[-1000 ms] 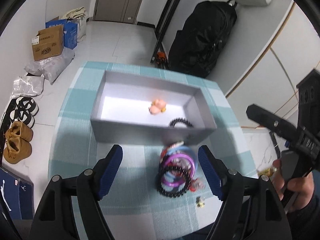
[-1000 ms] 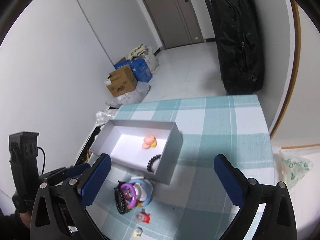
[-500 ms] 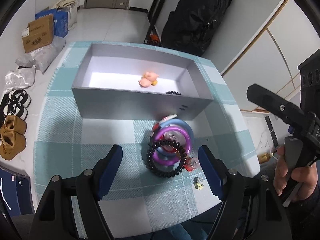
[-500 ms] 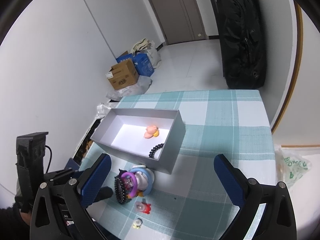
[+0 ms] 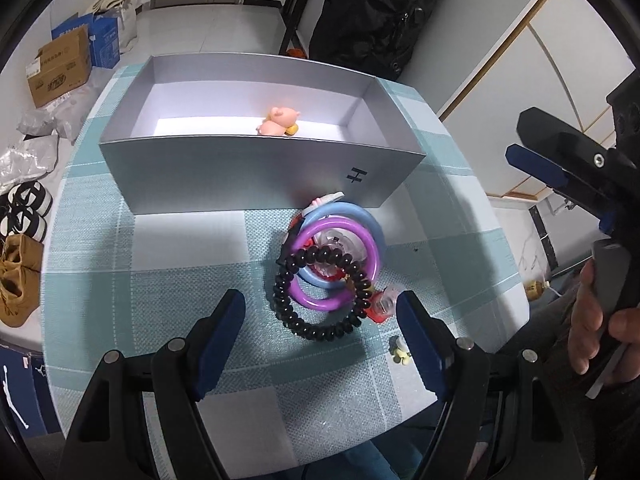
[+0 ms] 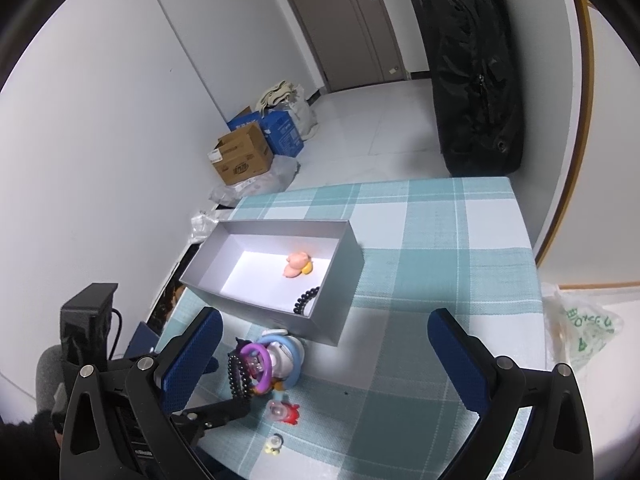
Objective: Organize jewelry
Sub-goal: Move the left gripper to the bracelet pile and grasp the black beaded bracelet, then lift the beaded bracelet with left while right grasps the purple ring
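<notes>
my left tool (image 5: 320, 316) has dropped closer, wide open and empty, straddling the black beaded bracelet (image 5: 322, 292); pickup next.

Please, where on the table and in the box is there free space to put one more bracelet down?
Free: the grey box floor left of the pink charm, and tablecloth right of the box. Crowded: the bracelet pile before the box, with small charms beside it.
</notes>
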A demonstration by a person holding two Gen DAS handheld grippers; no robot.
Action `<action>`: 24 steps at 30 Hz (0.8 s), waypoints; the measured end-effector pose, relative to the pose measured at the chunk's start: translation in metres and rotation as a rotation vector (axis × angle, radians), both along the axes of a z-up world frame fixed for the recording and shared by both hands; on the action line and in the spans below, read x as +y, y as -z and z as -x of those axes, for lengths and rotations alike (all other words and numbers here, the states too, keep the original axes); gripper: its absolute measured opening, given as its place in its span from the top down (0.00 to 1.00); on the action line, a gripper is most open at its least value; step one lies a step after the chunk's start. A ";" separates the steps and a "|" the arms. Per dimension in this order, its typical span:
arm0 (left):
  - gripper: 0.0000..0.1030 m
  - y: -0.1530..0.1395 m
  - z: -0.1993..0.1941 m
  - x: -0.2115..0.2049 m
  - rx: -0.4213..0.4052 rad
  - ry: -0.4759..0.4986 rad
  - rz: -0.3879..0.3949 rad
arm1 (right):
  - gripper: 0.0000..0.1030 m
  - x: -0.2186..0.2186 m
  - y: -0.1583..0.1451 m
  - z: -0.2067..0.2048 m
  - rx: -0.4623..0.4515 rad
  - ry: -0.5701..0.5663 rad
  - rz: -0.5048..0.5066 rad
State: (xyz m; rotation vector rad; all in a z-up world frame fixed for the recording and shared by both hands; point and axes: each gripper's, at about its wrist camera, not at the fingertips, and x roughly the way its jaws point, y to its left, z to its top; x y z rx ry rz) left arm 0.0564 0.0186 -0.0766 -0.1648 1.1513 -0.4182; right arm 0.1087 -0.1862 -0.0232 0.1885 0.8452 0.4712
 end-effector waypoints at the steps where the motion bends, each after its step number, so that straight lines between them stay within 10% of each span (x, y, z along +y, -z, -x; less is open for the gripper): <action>1: 0.28 0.003 -0.001 0.000 0.007 -0.002 0.003 | 0.00 0.000 0.000 0.000 -0.001 0.001 0.001; 6: 0.57 0.005 -0.006 0.001 0.022 0.011 0.038 | 0.00 -0.002 -0.001 0.001 0.000 0.005 0.001; 24: 0.62 -0.023 0.000 0.020 0.002 -0.033 0.122 | 0.00 0.002 0.007 0.002 0.025 -0.011 0.017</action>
